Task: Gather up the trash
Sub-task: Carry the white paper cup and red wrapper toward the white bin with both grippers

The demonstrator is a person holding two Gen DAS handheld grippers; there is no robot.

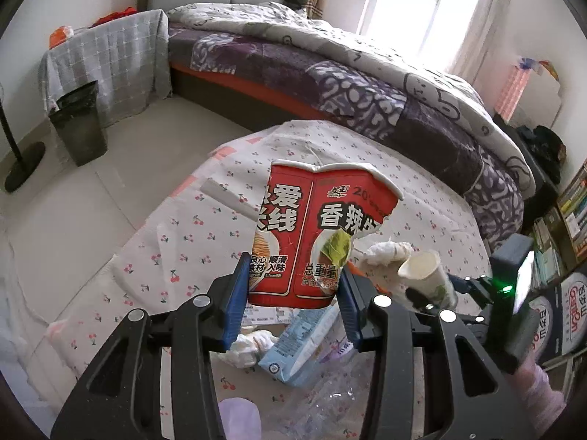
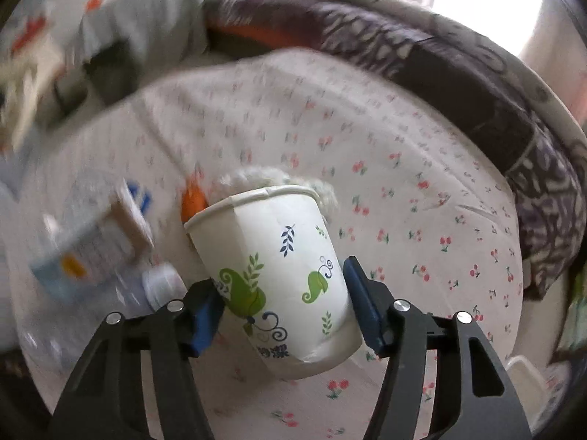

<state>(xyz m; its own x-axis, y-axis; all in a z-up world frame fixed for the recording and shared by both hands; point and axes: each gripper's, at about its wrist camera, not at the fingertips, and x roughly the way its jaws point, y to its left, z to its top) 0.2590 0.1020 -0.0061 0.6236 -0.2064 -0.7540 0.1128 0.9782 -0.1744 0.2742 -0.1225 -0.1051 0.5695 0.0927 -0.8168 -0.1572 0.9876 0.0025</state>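
Clamping the torn noodle cup [image 1: 315,234] in the left gripper [image 1: 291,306], lifted clear above the table [image 1: 146,256]. Squeezing the paper cup [image 2: 279,275] in the right gripper [image 2: 284,315], low near its base; keeping pressure gentle to avoid crushing, carrying both toward the bin [image 1: 79,124]

My table [image 1: 176,256] wears a white cloth dotted with cherries. On it I see crumpled tissue [image 1: 251,346], a pale blue carton [image 1: 297,352] and crinkled clear plastic [image 1: 330,403], all crowded together near me.
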